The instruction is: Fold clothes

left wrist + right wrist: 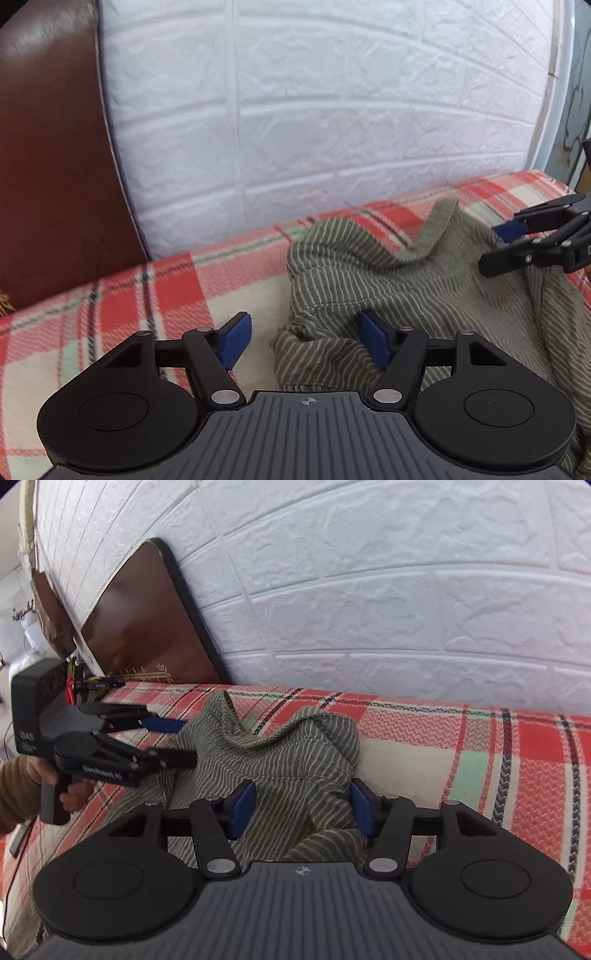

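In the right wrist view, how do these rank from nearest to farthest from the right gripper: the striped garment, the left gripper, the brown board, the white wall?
From the right gripper:
1. Striped garment, between its open fingers.
2. Left gripper, to the left, at the garment's far edge.
3. Brown board, upper left, leaning against the wall.
4. White wall, behind everything.

A bed covered by a plaid blanket (122, 295) (480, 746) in red, cream and mint checks with dark lines stands against a white brick-pattern wall (314, 110) (369, 590). On the blanket lies a crumpled olive garment (388, 280) (288, 760) with thin pale stripes, bunched in folds.
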Motion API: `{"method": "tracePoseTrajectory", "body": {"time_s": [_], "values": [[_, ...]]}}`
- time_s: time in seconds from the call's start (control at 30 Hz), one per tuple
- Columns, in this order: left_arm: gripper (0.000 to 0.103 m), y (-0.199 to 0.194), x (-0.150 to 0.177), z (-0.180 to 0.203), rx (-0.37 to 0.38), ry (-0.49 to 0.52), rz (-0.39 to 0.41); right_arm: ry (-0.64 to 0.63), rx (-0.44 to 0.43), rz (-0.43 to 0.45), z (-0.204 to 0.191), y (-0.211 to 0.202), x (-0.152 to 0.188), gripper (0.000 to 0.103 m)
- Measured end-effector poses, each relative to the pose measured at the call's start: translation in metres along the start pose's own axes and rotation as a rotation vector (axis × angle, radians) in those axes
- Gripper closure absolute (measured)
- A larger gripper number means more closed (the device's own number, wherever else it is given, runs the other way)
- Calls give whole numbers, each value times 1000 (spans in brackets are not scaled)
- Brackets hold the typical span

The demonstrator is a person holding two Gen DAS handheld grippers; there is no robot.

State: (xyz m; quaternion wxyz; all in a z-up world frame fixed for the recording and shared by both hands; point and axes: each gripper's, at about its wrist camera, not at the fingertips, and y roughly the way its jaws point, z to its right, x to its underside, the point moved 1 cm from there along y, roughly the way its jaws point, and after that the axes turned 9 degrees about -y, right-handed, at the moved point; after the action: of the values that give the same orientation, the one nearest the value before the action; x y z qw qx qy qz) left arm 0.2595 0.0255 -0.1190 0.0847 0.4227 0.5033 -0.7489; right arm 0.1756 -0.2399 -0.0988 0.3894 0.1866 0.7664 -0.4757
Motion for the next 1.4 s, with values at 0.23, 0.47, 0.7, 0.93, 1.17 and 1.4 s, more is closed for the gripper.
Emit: {"method": "tracePoseTrajectory", "body": {"time_s": [0.23, 0.47, 0.7, 0.93, 1.17, 1.4], "values": [[96, -31, -18, 3, 101, -82, 12, 184, -88, 36, 14, -15, -6, 95], [96, -156, -16, 43, 214, -43, 196, 152, -232, 226, -32, -120, -24, 96], [82, -282, 67, 106, 325, 8, 311, -31, -332, 281, -124, -224, 32, 95], [76, -314, 186, 145, 342, -59, 206, -103, -337, 140, -180, -234, 128, 94], [71, -283, 249, 145, 215, -72, 34, -120, -247, 23, -197, -223, 191, 93], [68, -297, 258, 146, 220, -75, 51, -128, -204, 58, -212, -243, 203, 85]]}}
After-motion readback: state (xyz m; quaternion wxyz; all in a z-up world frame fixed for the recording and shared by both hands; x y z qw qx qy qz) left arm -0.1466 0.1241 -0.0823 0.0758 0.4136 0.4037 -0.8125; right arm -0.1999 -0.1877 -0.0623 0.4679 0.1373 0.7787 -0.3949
